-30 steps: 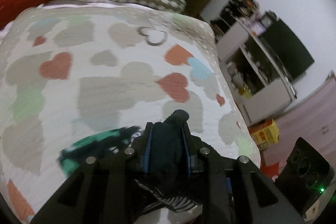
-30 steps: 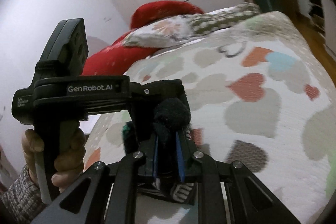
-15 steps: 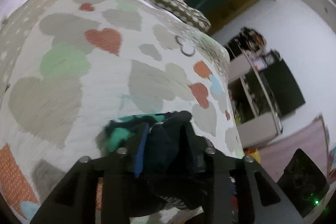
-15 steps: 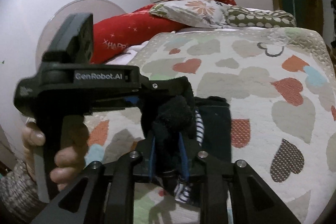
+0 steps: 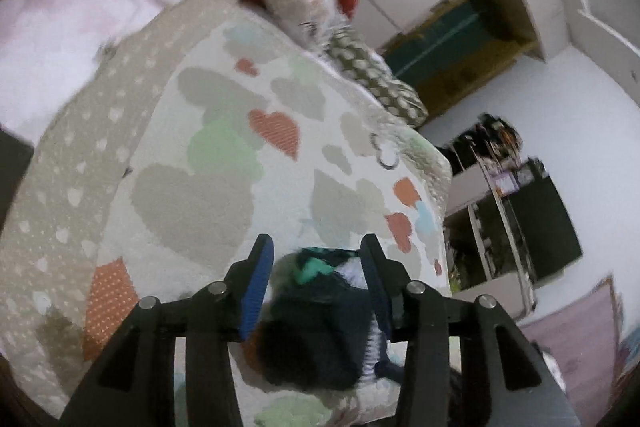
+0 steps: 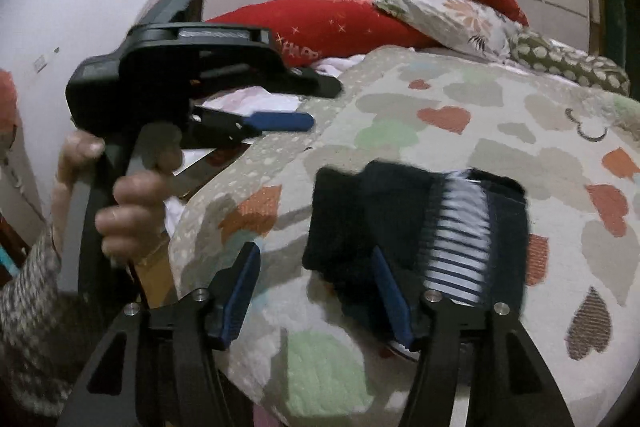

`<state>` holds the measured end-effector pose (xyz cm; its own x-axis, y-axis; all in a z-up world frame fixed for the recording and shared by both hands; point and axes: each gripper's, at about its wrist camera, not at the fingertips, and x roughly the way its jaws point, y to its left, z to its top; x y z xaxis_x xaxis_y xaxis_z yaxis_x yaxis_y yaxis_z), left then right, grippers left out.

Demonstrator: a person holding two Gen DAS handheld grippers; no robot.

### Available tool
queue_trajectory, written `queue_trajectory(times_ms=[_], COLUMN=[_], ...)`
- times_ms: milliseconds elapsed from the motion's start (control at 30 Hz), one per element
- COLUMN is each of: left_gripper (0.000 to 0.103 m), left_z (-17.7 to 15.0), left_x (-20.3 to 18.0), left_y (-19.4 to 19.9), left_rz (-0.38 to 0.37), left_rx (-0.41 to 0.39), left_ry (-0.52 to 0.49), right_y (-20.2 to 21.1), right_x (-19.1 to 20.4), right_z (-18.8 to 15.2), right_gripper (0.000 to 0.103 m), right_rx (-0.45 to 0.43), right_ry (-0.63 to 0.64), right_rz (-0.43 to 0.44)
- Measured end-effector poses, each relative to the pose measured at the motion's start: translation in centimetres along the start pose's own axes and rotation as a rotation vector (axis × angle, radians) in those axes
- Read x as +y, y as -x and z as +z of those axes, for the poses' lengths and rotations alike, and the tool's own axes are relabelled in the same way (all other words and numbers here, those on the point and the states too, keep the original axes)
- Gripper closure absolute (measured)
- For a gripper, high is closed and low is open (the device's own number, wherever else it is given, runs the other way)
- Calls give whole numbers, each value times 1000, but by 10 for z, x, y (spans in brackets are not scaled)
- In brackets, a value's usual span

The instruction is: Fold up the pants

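Both my grippers stand wide apart and empty: my left gripper (image 5: 316, 271) hangs with its blue pads either side of the pants (image 5: 320, 323) but not touching cloth, my right gripper (image 6: 316, 291) spread just at the bundle's near edge. The pants (image 6: 416, 227) lie folded into a dark block with a striped band on the heart-print bedspread (image 6: 500, 131), near the foot of the bed. Beyond them the spread runs open up to the red pillow (image 6: 340, 23) and the patterned pillows (image 6: 452, 15). On my left the bed's dotted border (image 5: 72, 195) drops away, with my left hand (image 6: 128, 199) beside that edge.
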<state>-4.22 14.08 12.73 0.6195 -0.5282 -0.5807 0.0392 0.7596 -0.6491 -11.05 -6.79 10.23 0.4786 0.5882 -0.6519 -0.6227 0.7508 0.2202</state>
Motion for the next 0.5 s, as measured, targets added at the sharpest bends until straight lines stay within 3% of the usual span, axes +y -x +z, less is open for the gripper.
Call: queue_trajectory(times_ms=[100,167,267,333,500], left_gripper=[55,55,55,41,40], left_z=[-10,-18,-32,-41,-57], left_x=[-27,-35,-31,-27,-7], left_y=[-3,-12,-26,-34,-64], left_rz=[19,49,69,101,185], left_rx=[6,16,58,87,165], left_ry=[-112,-164,-192,-215,-217], right_y=[24,34,39,38,-6], right_x=[-22,-48,-81,-91,-106], right_z=[-8,-10,-8,-4,-2], right_gripper=[41,41,41,41,37], right_rx=[-37,-55,-69,-74,41], right_ry=[-69,-153,-272,-301,-319], right_rz=[-45,-120,-160,-146,-171])
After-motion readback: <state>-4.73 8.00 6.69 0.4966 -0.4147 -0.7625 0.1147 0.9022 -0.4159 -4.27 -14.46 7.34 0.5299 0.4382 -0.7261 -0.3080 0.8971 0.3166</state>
